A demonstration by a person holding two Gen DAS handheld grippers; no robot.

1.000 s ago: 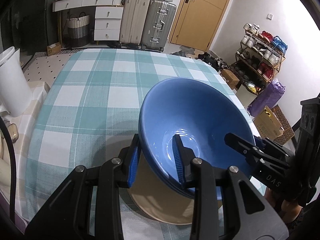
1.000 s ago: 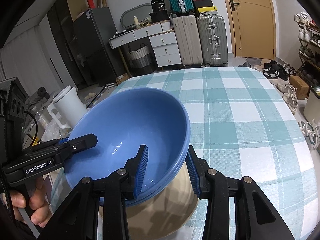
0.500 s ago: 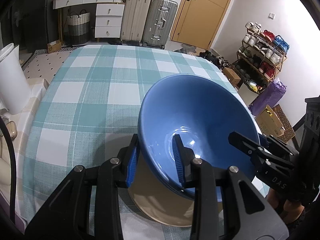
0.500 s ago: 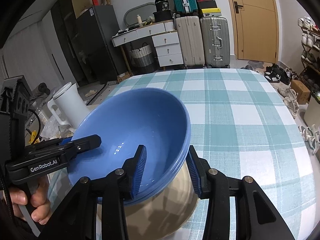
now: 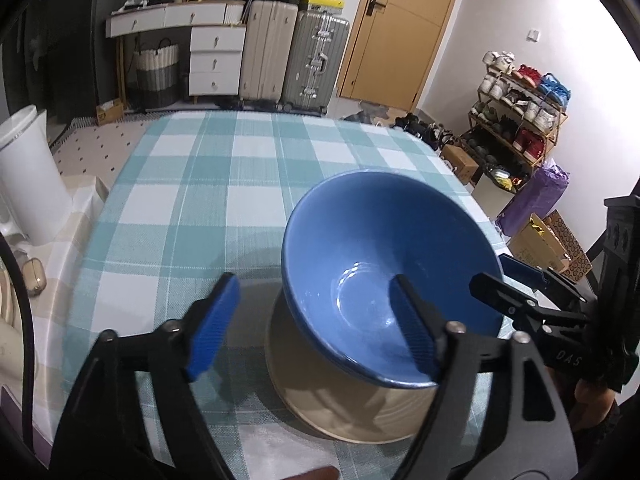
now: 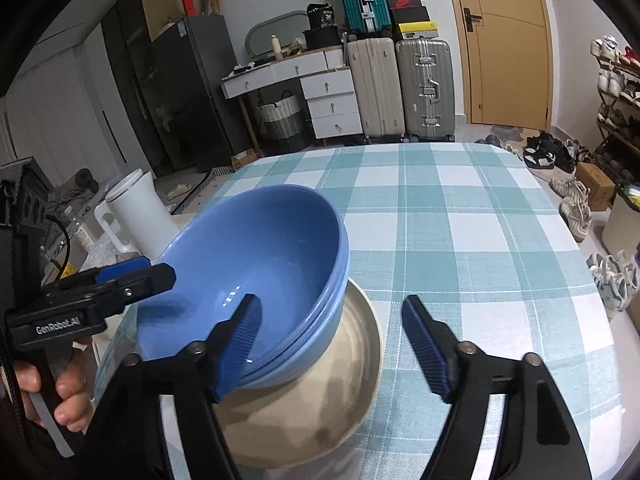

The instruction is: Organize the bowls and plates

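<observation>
Both grippers are wide open right now and neither has hold of anything. The blue bowl (image 5: pixel 384 264) is sitting tilted on a beige plate (image 5: pixel 340 408), mouth leaning toward the near edge of the bench (image 5: pixel 192 184), so the rim is high on the far side and low on the near side. From the right wrist view it looks like two or three blue bowls nested together (image 6: pixel 256 264), judging by the stacked rims, but I can't say for sure how many.

Left gripper (image 5: pixel 320 324): one finger hangs out over the cloth to the left of the bowl, the other sits over the bowl's inside, and the near rim runs between them without being pinched. Right gripper (image 6: pixel 332 344): same deal, left finger over the bowl's interior, right finger out over the checked cloth beside the plate (image 6: pixel 360 360).

The stack is close to the near edge of the bench. Everything beyond it, the whole teal checked tablecloth (image 6: pixel 460 220), is open all the way to the far edge. A white pitcher (image 6: pixel 136 208) stands off the bench's left side, well apart from the stack.
</observation>
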